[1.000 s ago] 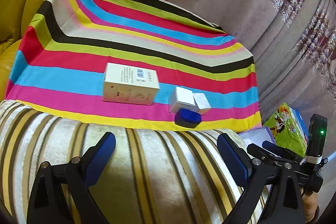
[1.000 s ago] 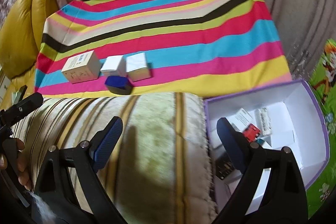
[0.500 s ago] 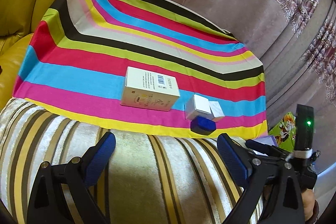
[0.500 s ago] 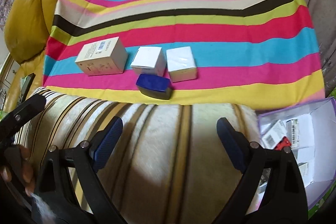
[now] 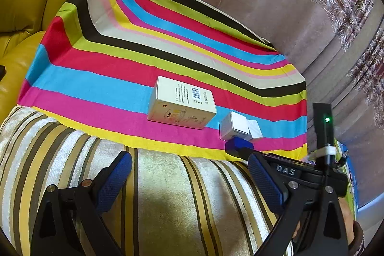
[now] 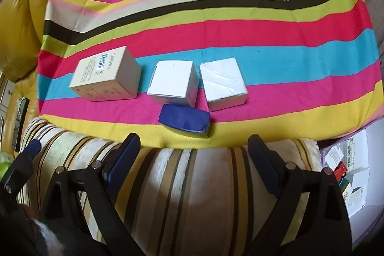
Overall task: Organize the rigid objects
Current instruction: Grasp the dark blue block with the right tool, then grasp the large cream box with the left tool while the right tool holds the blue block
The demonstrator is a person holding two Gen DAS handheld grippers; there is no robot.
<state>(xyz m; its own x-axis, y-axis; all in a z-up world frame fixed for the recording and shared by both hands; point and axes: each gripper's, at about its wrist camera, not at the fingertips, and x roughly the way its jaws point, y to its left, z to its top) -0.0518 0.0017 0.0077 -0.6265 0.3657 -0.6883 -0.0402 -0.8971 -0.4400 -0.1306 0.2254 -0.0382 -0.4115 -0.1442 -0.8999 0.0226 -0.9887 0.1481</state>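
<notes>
Our right gripper point(image 6: 192, 160) is wide open and holds nothing. It hangs over the stripy cushion point(image 6: 192, 196) and points at the blue case point(image 6: 184, 121), which lies just past its fingers on the yellow edge of the cloth point(image 6: 240, 23). We think it is lined up like this so it can go for the blue case next. Behind the case sit two white boxes point(image 6: 174, 82) and point(image 6: 223, 83), side by side with a small gap. The case looks like it touches the left one. A bigger cream box point(image 6: 105, 74) lies off to the left, apart from them. They sit in a row, so each is easy to reach. Down on the right is an open bin point(image 6: 369, 208) with small packs in it; we guess the boxes go there. Our left gripper point(image 5: 189, 181) is wide open too, with nothing in it. It is low over the cushion, tipped toward the cream box point(image 5: 182, 102). It seems to wait its turn.
</notes>
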